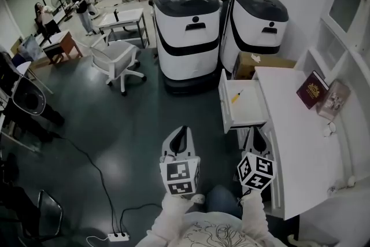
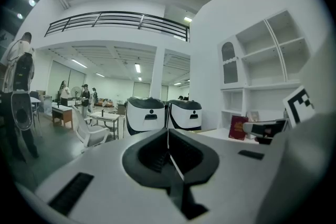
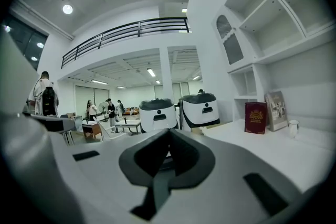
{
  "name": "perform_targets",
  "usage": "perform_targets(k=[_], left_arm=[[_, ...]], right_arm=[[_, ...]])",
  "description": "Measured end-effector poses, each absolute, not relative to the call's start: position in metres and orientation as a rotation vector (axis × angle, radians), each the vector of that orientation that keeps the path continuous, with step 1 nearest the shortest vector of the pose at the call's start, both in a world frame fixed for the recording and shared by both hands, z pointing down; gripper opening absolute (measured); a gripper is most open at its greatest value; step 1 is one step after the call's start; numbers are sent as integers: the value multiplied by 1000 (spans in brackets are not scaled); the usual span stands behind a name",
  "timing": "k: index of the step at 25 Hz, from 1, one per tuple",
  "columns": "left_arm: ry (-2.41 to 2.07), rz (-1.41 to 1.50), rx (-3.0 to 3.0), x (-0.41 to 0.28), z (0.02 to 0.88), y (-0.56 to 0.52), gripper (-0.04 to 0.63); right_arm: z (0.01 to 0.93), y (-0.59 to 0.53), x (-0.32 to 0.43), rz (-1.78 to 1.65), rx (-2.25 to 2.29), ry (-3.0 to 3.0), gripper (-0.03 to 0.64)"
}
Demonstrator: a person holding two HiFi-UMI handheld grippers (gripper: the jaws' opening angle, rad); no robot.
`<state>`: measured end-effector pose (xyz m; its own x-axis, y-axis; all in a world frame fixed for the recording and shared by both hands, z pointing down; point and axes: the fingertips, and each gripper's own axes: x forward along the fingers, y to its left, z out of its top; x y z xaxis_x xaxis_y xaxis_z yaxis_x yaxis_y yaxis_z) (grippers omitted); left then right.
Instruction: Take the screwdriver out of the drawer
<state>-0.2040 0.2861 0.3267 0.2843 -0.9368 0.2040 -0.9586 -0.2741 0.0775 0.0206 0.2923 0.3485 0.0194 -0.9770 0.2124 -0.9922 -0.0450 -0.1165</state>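
1. Screwdriver [image 1: 237, 96]: yellow-handled, lay loose and untouched inside the drawer [image 1: 250, 108], near its far left side
2. Drawer: stood pulled out from the white desk [image 1: 300, 147], top open, so the tool could be reached from above
3. Right gripper [image 1: 256, 132]: jaws pressed together, empty, near the drawer's near end; would need spreading before a pick
4. Left gripper [image 1: 182, 131]: jaws likewise together, empty, beside the right one, apparently idle

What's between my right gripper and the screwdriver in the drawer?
Head view: between right gripper and screwdriver, only the near wall and bare floor of the drawer.
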Motion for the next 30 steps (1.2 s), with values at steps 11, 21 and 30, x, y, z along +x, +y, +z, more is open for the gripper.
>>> perform_targets(k=[11,21,30], left_arm=[[-1744,209,2341,-195,346,234,8],[-1761,254,2322,-163,355,147,9],[-1800,271,2277,-124,353,51,8]], right_arm=[[367,243,33,398,2187,-2089,2],[380,149,66,449,2175,-2097,2],[376,44,106,471,2129,-2136,2]])
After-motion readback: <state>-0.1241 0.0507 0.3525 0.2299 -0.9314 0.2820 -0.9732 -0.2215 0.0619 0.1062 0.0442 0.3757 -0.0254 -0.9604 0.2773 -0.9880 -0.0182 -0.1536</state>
